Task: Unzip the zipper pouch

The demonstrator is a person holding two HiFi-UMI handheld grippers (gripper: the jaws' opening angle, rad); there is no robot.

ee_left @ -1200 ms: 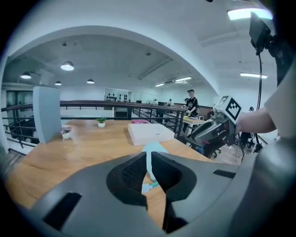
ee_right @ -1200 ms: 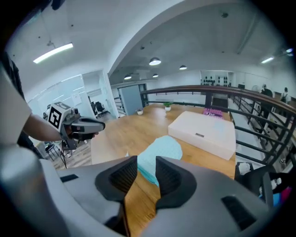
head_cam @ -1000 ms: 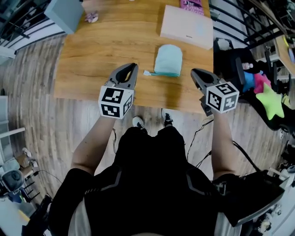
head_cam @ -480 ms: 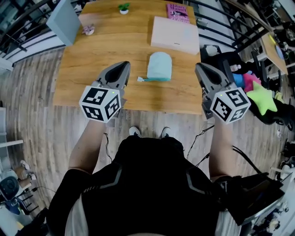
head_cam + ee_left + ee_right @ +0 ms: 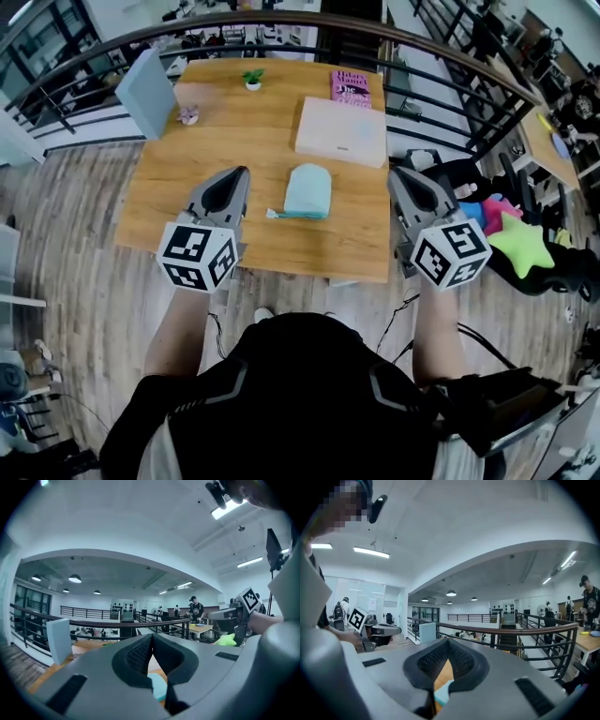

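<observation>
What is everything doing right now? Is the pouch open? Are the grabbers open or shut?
Pouch: lying flat on the table, looks zipped, nothing touching it.
Left gripper: shut, empty.
Right gripper: shut, empty.
Box: closed, lying flat.
Book: closed, lying flat.
Plant: standing upright.

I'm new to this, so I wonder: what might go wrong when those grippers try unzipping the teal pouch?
The pouch lies loose on the table, so tugging its small zip tab could drag it unless one gripper pins it. The left gripper and right gripper are shut and off it; the tab may be missed.
</observation>
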